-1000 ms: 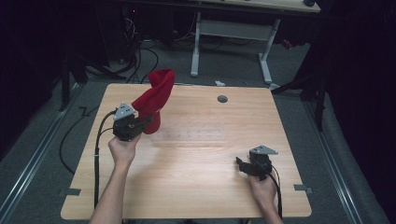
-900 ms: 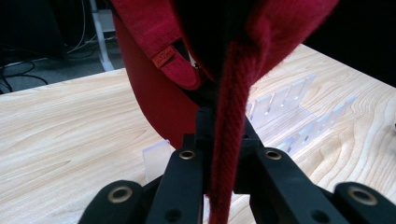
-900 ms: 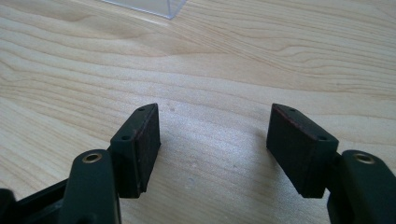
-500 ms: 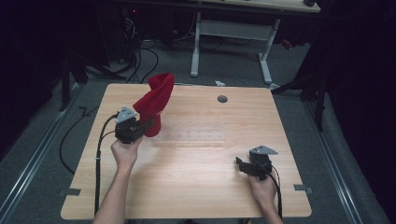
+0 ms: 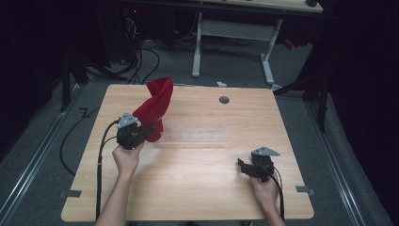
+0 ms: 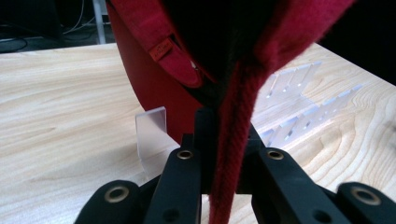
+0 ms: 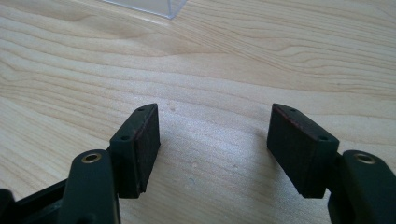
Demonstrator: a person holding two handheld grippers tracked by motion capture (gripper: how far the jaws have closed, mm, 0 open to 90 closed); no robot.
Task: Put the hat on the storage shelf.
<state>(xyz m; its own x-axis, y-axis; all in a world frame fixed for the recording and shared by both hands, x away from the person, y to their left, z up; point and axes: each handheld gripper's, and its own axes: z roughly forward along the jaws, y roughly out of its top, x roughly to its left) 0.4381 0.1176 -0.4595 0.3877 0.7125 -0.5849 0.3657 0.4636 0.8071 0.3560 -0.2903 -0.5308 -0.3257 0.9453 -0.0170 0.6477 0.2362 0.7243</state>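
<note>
High view: the left gripper [image 5: 149, 128] holds a red cloth [image 5: 156, 103] raised above the left half of the wooden table [image 5: 202, 188]; the right gripper [image 5: 242, 165] rests near the right front edge. Left gripper view: jaws clamped on the cloth's hem, beside a clear plastic rack [image 6: 299, 116]. Right gripper view: jaws spread apart, nothing between them.

On the rectangular light-wood table [image 5: 197, 188], the red knitted fabric item [image 5: 155, 106] stands at the far left, rising over a clear acrylic slotted rack [image 6: 299, 121] that extends to its right across the table's middle. The left gripper [image 5: 148, 129] lies just before the fabric, touching it. A small round grey disc [image 5: 224, 100] lies near the far edge, right of centre. The right gripper [image 5: 242, 165] sits near the front right, well apart from the fabric.
</note>
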